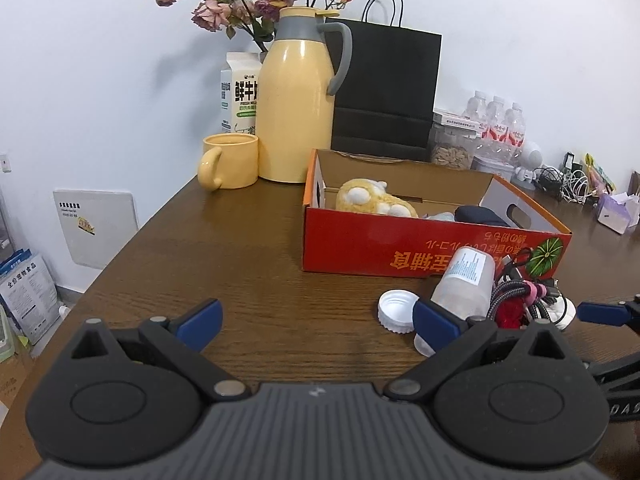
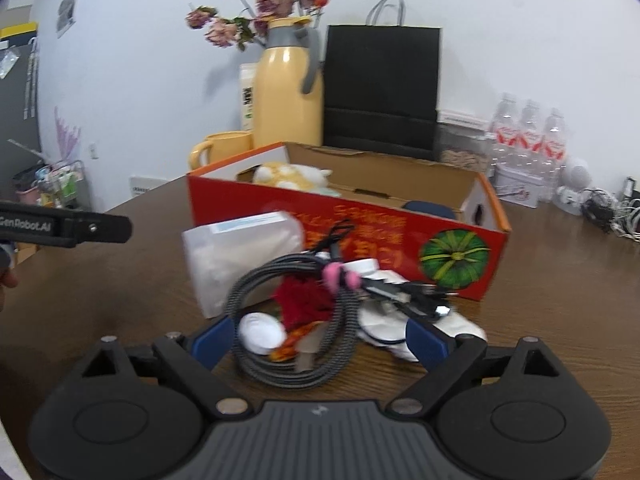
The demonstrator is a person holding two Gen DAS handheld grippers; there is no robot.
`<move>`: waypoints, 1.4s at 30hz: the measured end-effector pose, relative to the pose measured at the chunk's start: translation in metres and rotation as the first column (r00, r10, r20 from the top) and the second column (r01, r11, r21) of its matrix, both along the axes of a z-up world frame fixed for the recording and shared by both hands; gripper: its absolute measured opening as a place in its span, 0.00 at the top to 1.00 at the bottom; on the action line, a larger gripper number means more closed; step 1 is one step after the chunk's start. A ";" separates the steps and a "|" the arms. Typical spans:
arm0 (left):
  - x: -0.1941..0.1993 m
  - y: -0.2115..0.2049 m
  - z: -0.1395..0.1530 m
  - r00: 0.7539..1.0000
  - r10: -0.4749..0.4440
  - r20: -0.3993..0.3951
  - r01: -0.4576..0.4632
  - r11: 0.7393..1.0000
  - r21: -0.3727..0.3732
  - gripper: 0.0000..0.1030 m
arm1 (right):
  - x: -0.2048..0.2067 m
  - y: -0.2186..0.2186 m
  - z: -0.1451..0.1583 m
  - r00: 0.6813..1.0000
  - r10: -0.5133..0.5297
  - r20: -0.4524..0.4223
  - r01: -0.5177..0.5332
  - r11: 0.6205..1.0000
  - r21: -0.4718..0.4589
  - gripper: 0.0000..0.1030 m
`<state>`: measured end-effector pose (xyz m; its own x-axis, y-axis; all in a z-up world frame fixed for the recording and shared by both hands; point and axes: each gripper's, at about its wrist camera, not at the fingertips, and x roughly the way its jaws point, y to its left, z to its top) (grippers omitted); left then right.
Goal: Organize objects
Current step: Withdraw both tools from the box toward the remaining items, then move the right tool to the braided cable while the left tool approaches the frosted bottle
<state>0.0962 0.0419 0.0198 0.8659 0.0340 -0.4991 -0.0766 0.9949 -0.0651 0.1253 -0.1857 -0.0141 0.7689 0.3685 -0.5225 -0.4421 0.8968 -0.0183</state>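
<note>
An open red cardboard box (image 1: 400, 248) stands on the brown table and holds a yellow plush toy (image 1: 372, 198) and a dark blue item (image 1: 480, 216). In front of it lie a translucent bottle (image 1: 464, 284), its white cap (image 1: 396, 310) and a braided cable bundle (image 1: 516, 296). My left gripper (image 1: 318, 326) is open over bare wood, its right finger beside the cap. My right gripper (image 2: 320, 342) is open around the coiled cable (image 2: 288, 320), a red fuzzy item (image 2: 304, 298) and the cap (image 2: 262, 332). The bottle (image 2: 240, 256) lies just beyond.
A yellow thermos (image 1: 296, 112), a yellow mug (image 1: 230, 160), a milk carton (image 1: 238, 92), a black paper bag (image 1: 386, 88) and dried flowers stand along the back wall. Water bottles (image 1: 498, 124), a jar, chargers and tissues crowd the back right. The table edge (image 1: 120, 252) runs along the left.
</note>
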 end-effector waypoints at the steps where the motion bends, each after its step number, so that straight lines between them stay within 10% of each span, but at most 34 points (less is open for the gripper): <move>1: -0.001 0.001 0.000 1.000 0.001 0.000 -0.001 1.000 -0.002 0.00 | 0.000 0.003 0.000 1.000 0.008 -0.003 -0.008 1.000 -0.005 0.02; 14: -0.006 0.004 -0.003 1.000 -0.005 -0.002 0.005 1.000 -0.016 0.00 | 0.035 0.041 -0.011 0.998 0.011 -0.066 -0.016 0.996 -0.082 0.01; 16: -0.006 0.005 -0.004 1.000 -0.002 -0.004 0.002 1.000 -0.018 0.00 | 0.035 0.038 -0.012 0.998 0.008 -0.069 -0.013 0.997 -0.073 0.13; 42: 0.023 -0.043 -0.004 0.989 -0.143 0.028 0.144 0.989 -0.016 0.00 | 0.024 -0.020 0.013 0.993 -0.086 0.083 0.085 0.996 0.017 0.13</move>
<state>0.1195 -0.0013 0.0160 0.8740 -0.1003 -0.4754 0.0690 0.9942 -0.0828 0.1492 -0.2057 -0.0009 0.8385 0.3061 -0.4508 -0.3613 0.9316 -0.0394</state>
